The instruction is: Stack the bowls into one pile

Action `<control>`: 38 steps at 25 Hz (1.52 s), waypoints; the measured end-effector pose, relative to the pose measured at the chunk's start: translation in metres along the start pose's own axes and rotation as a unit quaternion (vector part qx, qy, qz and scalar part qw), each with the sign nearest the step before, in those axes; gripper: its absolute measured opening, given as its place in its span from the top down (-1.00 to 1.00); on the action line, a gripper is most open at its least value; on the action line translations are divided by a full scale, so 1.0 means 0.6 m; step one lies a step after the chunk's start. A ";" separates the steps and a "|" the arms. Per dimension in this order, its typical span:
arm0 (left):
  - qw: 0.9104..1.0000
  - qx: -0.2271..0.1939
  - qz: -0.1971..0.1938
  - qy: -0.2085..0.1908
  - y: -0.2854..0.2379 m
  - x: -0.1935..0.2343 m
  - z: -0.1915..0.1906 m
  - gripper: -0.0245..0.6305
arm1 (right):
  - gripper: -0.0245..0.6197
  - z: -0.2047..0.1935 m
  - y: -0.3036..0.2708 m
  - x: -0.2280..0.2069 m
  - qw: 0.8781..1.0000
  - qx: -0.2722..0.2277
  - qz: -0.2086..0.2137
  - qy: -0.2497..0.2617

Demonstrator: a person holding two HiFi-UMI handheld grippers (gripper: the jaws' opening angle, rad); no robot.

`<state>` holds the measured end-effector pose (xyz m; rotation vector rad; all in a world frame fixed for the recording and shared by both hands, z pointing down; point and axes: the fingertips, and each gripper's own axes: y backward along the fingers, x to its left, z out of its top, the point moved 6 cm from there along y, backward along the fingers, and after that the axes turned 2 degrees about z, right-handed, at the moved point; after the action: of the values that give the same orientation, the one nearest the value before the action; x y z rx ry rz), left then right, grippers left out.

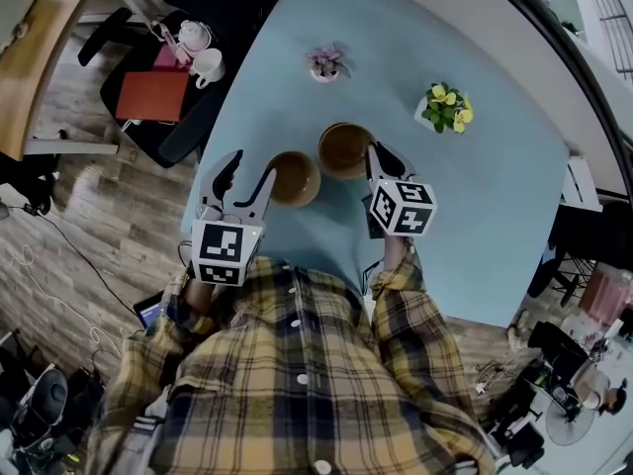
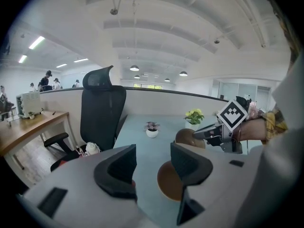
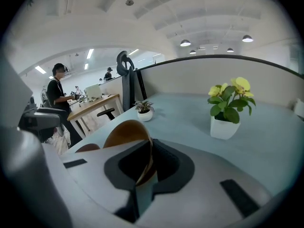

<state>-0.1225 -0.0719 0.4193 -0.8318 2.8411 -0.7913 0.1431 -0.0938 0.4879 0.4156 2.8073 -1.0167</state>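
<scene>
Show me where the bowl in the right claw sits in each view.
Head view: gripped bowl, centre, right claw on its right rim.
Left gripper view: right of centre, at the right claw's tip.
Right gripper view: centre-left, rim between the jaws.
Shared landmark: yellow-flowered plant.

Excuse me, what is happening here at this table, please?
A person in a checked shirt works at a light blue table with a tool in each hand. The right tool is shut on the rim of the farther bowl. The left tool is open, close to the nearer bowl, which sits on the table, not gripped. The two brown bowls are side by side, not yet stacked.
</scene>
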 end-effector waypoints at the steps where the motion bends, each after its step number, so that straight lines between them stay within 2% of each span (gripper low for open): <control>1: 1.000 0.001 0.000 -0.001 -0.001 0.000 0.000 0.27 | 0.86 -0.003 -0.003 0.001 1.000 0.001 0.000 0.003; 9: 1.000 0.009 0.004 -0.002 -0.003 -0.001 -0.005 0.27 | 0.85 -0.019 -0.014 0.004 0.999 -0.004 -0.010 0.032; 15: 1.000 0.010 0.007 -0.007 -0.005 0.000 -0.005 0.27 | 0.53 -0.026 -0.017 0.002 0.999 -0.004 -0.020 0.035; 23: 1.000 0.009 0.006 -0.014 -0.009 0.000 -0.011 0.27 | 0.47 -0.015 0.000 0.007 0.999 -0.026 -0.021 0.034; 32: 0.998 0.042 -0.017 -0.039 -0.019 -0.011 -0.053 0.30 | 0.42 0.004 0.095 0.038 0.996 -0.083 -0.017 0.038; 38: 0.996 0.066 -0.038 -0.038 -0.031 -0.019 -0.080 0.31 | 0.42 -0.033 0.174 0.065 0.994 -0.107 -0.014 -0.003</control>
<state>-0.1138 -0.0574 0.4690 -0.9332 2.6722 -0.9252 0.1368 0.0043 0.4313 0.3485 2.8825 -0.7102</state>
